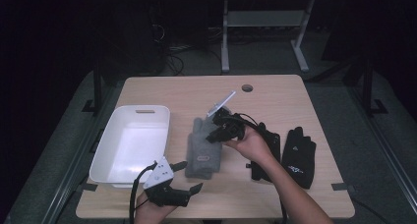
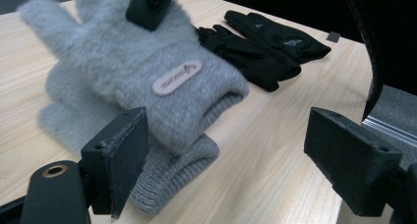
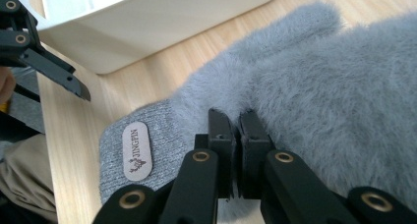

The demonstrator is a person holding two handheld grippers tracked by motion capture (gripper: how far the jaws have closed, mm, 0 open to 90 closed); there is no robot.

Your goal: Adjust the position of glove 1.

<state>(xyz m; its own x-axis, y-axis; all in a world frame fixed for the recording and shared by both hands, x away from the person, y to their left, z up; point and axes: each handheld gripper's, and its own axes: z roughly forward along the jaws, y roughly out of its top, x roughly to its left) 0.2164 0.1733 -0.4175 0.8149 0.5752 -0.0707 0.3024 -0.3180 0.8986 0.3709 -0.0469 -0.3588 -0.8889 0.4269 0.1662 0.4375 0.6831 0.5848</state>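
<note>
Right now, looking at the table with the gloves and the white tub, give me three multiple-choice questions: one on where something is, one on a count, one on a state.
1. Where does the white tub sit relative to the grey gloves?
A. To their left in the high view
B. To their right
C. On top of them

2. How many black gloves lie on the table?
A. One
B. Two
C. Four

3. How do the jaws of the right hand-held gripper stand?
A. Wide open above the tub
B. Shut on the fluffy top grey glove
C. Shut on a black glove

Answers: 1 A, the high view shows the tub left of the grey pair. 2 B, the left gripper view shows two side by side. 3 B, the right gripper view shows the jaws together, pinching grey fluff.
</note>
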